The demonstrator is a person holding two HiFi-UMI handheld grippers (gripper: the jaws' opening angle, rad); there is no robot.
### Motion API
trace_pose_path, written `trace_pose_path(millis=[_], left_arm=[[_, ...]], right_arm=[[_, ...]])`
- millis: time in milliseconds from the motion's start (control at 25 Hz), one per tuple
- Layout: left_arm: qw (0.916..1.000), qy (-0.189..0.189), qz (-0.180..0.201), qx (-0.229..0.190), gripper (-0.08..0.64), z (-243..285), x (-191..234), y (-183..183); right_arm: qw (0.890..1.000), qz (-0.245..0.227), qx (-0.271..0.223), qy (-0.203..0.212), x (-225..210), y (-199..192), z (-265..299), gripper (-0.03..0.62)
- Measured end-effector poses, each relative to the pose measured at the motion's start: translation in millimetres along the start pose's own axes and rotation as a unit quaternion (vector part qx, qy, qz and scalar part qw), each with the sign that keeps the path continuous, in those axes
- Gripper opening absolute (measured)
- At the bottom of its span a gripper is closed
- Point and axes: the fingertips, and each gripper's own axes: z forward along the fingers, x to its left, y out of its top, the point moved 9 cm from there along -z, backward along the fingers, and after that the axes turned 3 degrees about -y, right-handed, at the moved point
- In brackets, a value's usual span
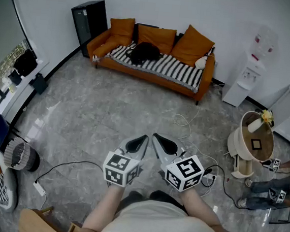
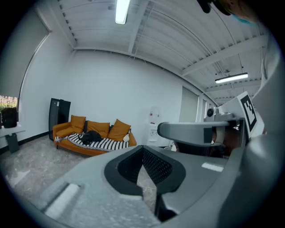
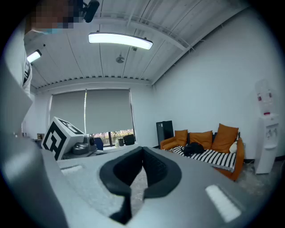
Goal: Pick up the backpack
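A black backpack [image 1: 145,53] lies on the striped blanket of the orange sofa [image 1: 139,71] against the far wall. It also shows far off as the backpack [image 2: 91,137] in the left gripper view and the backpack [image 3: 194,148] in the right gripper view. My left gripper [image 1: 141,139] and right gripper [image 1: 158,138] are held side by side over the floor, well short of the sofa. In their own views the left gripper [image 2: 143,149] and right gripper [image 3: 142,151] both have tips together, with nothing between them.
A black cabinet [image 1: 89,21] stands left of the sofa and a white water dispenser [image 1: 251,72] to its right. A round beige stand [image 1: 252,143] and a seated person's legs [image 1: 267,193] are at the right. Cables [image 1: 185,124] trail across the grey floor.
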Motion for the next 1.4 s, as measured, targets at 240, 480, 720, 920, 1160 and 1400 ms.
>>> trace_pose_path(millis=[240, 480, 720, 920, 1160, 1400], left_arm=[[1.0000, 0.003, -0.009, 0.002, 0.006, 2.7, 7.0, -6.5], [0.9999, 0.005, -0.007, -0.006, 0.006, 0.7, 11.1, -4.5], [0.9994, -0.032, 0.004, -0.016, 0.006, -7.5, 18.1, -1.2], [0.9975, -0.062, -0.029, -0.018, 0.006, -10.9, 30.0, -10.0], [0.9958, -0.076, -0.048, -0.012, 0.006, 4.9, 49.2, -14.7], [0.9968, -0.066, -0.045, 0.001, 0.006, 44.9, 88.1, -4.0]], right_arm=[[1.000, -0.015, -0.005, -0.013, -10.7, 6.8, 1.5, 0.002], [0.999, 0.027, -0.027, -0.005, -8.5, 1.7, 5.0, 0.002], [0.992, 0.098, -0.075, 0.028, -2.7, -0.8, 12.6, 0.002], [0.996, 0.064, -0.058, 0.003, -1.6, -10.8, 25.9, 0.002], [0.994, 0.082, -0.073, -0.018, -18.4, -8.8, 43.0, 0.002], [0.995, 0.076, -0.063, -0.009, -51.9, -9.5, 93.2, 0.002]])
